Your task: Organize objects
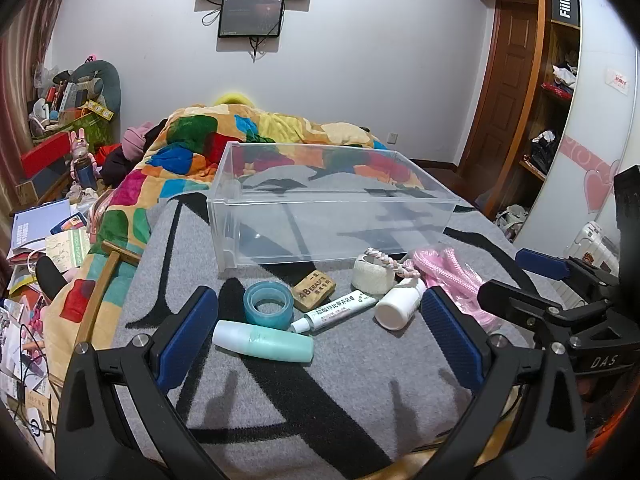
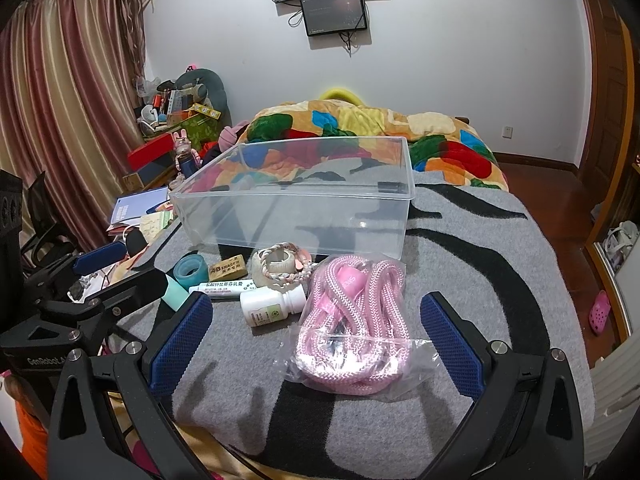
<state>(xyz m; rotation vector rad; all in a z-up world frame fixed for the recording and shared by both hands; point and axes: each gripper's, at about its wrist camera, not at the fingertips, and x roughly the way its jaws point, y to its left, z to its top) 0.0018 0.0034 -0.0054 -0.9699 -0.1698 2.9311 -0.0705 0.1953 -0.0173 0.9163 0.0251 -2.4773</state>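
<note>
A clear plastic bin [image 1: 332, 216] [image 2: 304, 208] stands empty on the grey blanket. In front of it lie a mint bottle [image 1: 262, 340], a blue tape roll [image 1: 267, 304] [image 2: 188, 270], a brown eraser [image 1: 313, 290] [image 2: 229, 268], an ointment tube [image 1: 334, 312] [image 2: 226, 288], a white pill bottle [image 1: 398, 306] [image 2: 272, 304], a cream roll with a braided band [image 1: 374, 272] [image 2: 280, 266] and a bagged pink rope [image 2: 352, 328] [image 1: 452, 272]. My left gripper [image 1: 318, 344] is open just short of the small items. My right gripper [image 2: 316, 344] is open around the rope bag.
A colourful quilt [image 1: 192, 152] [image 2: 360, 128] lies bunched behind the bin. Clutter, books and boxes [image 1: 48, 208] fill the floor to the left of the bed. A wardrobe [image 1: 560, 80] stands to the right. The bed's right edge [image 2: 560, 280] drops to a wooden floor.
</note>
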